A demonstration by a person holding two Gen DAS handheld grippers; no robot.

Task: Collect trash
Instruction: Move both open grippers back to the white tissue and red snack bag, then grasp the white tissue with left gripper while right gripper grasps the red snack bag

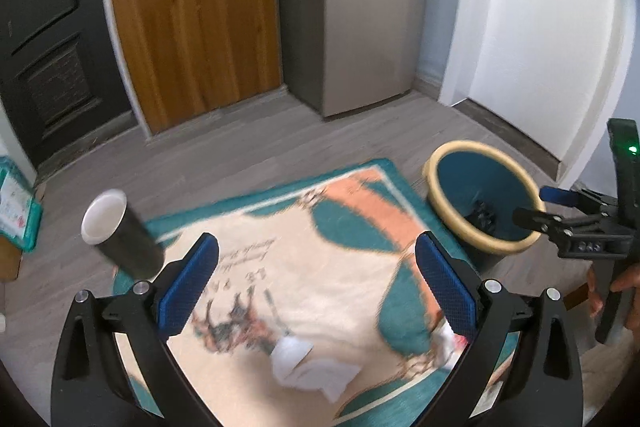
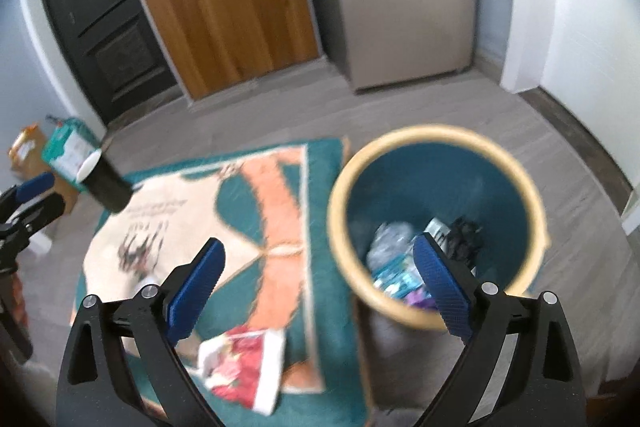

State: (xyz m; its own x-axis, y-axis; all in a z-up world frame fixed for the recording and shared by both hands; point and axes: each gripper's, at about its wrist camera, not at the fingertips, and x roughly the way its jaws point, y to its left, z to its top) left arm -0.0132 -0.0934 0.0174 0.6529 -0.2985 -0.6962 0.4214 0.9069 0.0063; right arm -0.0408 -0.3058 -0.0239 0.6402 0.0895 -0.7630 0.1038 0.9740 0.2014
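Trash collection, both grippers empty

The left gripper [image 1: 316, 287] and right gripper [image 2: 320, 287] are held released; a crumpled white tissue [image 1: 312, 371] lies lower centre, for the teal cream-rimmed bin [image 2: 436, 227].

Black claw [image 1: 316, 283] frames, blue ribbed pads, silver screws.

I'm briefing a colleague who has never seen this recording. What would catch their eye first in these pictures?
Probably the teal and peach rug across the grey floor, with crumpled white paper and a red-and-white wrapper lying on it. Next, the teal bin with a cream rim at the rug's right edge, already holding trash. A dark cup with a white inside also shows, tilted, at the rug's left.
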